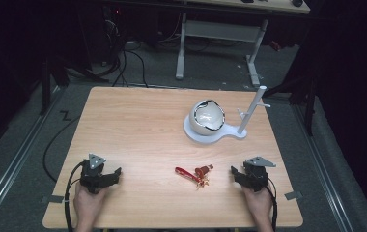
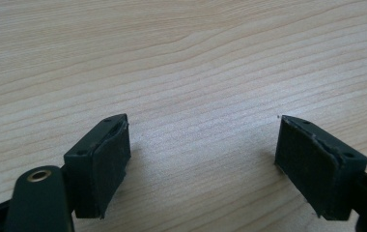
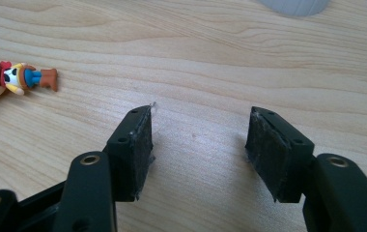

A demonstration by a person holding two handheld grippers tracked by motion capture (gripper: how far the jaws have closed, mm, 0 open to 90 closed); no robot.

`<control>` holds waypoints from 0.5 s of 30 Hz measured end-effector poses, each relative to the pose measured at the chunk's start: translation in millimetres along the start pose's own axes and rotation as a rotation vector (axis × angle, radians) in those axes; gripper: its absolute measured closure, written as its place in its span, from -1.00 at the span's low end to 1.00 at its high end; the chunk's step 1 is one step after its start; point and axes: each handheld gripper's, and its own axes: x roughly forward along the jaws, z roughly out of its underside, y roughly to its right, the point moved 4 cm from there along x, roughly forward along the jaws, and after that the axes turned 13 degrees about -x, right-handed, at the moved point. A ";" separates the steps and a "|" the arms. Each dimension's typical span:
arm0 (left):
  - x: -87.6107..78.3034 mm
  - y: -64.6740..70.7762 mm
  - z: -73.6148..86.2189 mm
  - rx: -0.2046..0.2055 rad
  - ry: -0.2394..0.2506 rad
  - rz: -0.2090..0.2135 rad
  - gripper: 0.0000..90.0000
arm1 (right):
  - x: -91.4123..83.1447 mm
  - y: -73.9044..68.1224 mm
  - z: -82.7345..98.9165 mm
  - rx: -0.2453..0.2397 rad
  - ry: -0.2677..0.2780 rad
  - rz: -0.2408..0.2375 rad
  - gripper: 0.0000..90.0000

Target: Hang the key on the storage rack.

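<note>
High view shows a wooden table (image 1: pixel 138 125) with a white stand (image 1: pixel 210 134) at the far right, holding a round white shell and a post. Both grippers rest near the front edge, the left gripper (image 1: pixel 119 170) and right gripper (image 1: pixel 232 170) each with jaws spread and empty. Between them, nearer the right one, lies a small toy keychain (image 1: pixel 196 174) with a red strap. Judging by this, nothing has been picked up yet; all the work is left.

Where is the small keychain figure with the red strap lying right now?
In the high view the keychain figure lies flat on the table near its front edge, just left of the open right gripper, well in front of the white stand.
</note>
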 end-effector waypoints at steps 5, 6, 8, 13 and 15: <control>0.0 0.0 0.0 0.000 0.000 0.000 -0.55 | 0.1 -0.1 -0.1 -0.003 0.001 -0.002 -0.05; 0.1 0.0 -0.1 -0.001 0.001 0.000 -0.55 | 0.1 -0.1 -0.2 -0.004 0.001 -0.004 -0.05; 0.1 0.0 -0.1 -0.001 0.001 0.000 -0.55 | 0.1 -0.2 -0.2 -0.006 0.002 -0.006 -0.05; 0.1 0.0 -0.1 -0.001 0.001 0.000 -0.55 | 0.8 -6.6 -3.3 -0.061 0.009 -0.051 -0.06; 0.1 -0.1 -0.1 -0.001 0.001 0.000 -0.55 | 1.2 -7.8 -4.1 -0.064 0.008 -0.061 -0.07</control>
